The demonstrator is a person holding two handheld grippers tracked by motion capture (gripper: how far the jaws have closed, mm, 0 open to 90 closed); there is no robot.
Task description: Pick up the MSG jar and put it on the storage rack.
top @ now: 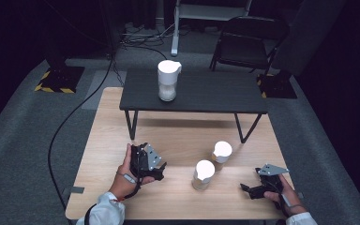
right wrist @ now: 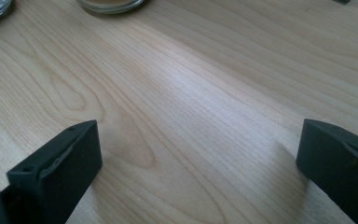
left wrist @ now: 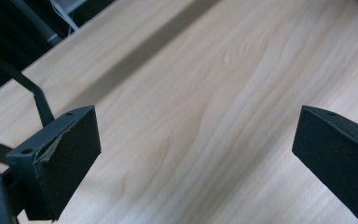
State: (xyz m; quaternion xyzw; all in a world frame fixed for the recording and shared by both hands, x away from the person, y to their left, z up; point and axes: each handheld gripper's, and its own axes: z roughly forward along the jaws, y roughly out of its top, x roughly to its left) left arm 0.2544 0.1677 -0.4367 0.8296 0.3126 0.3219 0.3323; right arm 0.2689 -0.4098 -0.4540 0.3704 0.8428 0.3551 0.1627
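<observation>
Hovering either side of the two jars [top: 204,174], your left gripper [top: 155,169] and right gripper [top: 251,190] gape empty, so reach first for the nearer one.

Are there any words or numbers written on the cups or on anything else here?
None can be read.
The two cups near the grippers and the white jug on the dark bench show no lettering.
The black-and-yellow striped floor marking is a pattern, not words.
</observation>
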